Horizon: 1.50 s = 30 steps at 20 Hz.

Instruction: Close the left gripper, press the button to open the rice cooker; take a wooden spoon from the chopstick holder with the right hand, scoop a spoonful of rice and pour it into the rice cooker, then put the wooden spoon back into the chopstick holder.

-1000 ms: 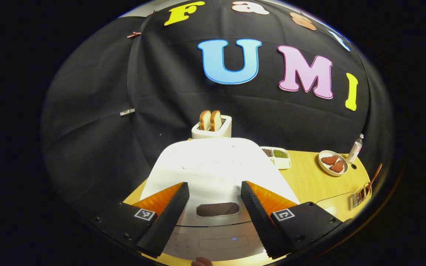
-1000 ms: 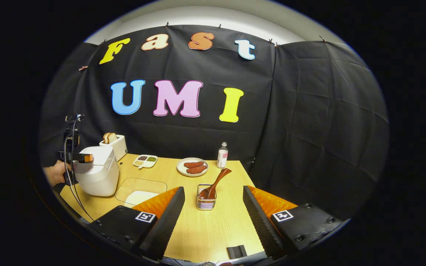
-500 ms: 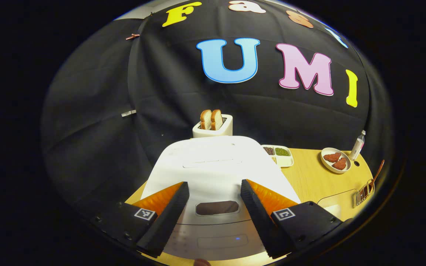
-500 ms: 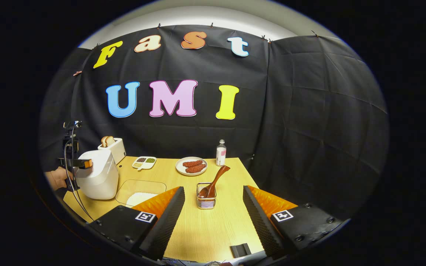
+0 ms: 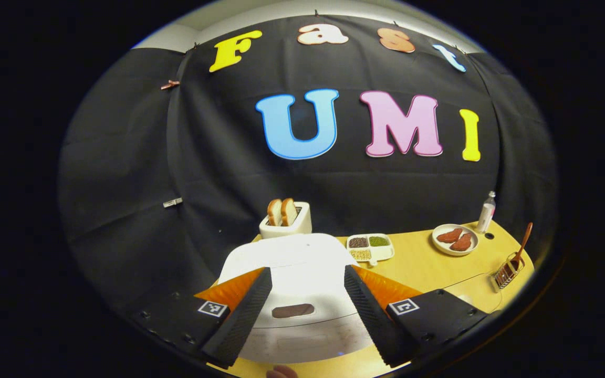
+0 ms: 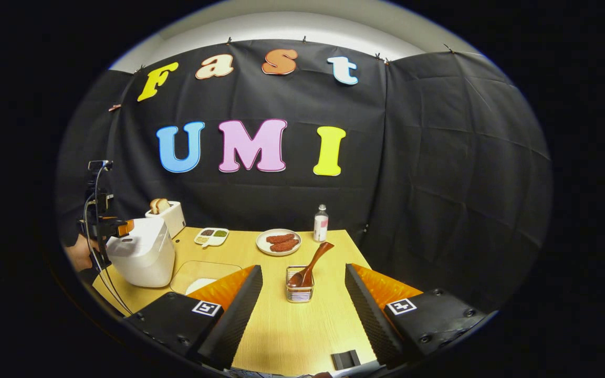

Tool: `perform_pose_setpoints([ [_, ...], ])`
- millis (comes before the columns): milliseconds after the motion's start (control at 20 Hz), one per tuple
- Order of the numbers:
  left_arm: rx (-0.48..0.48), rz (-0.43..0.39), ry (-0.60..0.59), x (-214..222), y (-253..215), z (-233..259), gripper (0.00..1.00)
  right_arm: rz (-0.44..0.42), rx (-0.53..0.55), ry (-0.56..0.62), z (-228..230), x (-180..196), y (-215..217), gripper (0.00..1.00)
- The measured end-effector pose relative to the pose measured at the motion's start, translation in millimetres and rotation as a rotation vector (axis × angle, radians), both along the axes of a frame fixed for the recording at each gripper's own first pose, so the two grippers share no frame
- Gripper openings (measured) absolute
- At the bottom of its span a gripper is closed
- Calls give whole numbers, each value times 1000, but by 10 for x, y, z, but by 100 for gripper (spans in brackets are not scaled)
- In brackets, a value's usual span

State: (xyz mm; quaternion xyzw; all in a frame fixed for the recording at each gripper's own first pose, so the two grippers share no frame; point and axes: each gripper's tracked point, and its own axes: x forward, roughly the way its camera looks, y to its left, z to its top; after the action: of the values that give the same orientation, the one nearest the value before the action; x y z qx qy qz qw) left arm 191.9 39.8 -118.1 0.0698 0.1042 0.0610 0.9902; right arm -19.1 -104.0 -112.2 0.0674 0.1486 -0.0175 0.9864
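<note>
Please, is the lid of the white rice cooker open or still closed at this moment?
Closed. The white rice cooker has its lid lying flat on the body in both views, and the open left gripper sits above its front, not pressing the button.

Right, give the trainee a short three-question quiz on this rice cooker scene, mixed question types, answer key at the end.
1. True or false: the lid of the rice cooker is closed.
2. Where is the wooden spoon right now? A) in the right gripper B) standing in the chopstick holder C) lying on the table
3. Fill in: the left gripper hangs before the cooker with its fingers ____.

Key: 1 true; 2 B; 3 open.
</note>
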Motion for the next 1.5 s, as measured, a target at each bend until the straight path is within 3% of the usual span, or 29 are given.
perform_pose_setpoints([
  [800,-134,-138,-208,-1342,-308,1042,97,122,-7,-118,503,274,454,98],
  [1200,-98,-151,-299,-1880,-311,1299,97,146,-20,-184,711,336,597,98],
  [1500,-97,-154,-310,-2002,-375,1336,97,117,-35,-274,935,315,550,98],
])
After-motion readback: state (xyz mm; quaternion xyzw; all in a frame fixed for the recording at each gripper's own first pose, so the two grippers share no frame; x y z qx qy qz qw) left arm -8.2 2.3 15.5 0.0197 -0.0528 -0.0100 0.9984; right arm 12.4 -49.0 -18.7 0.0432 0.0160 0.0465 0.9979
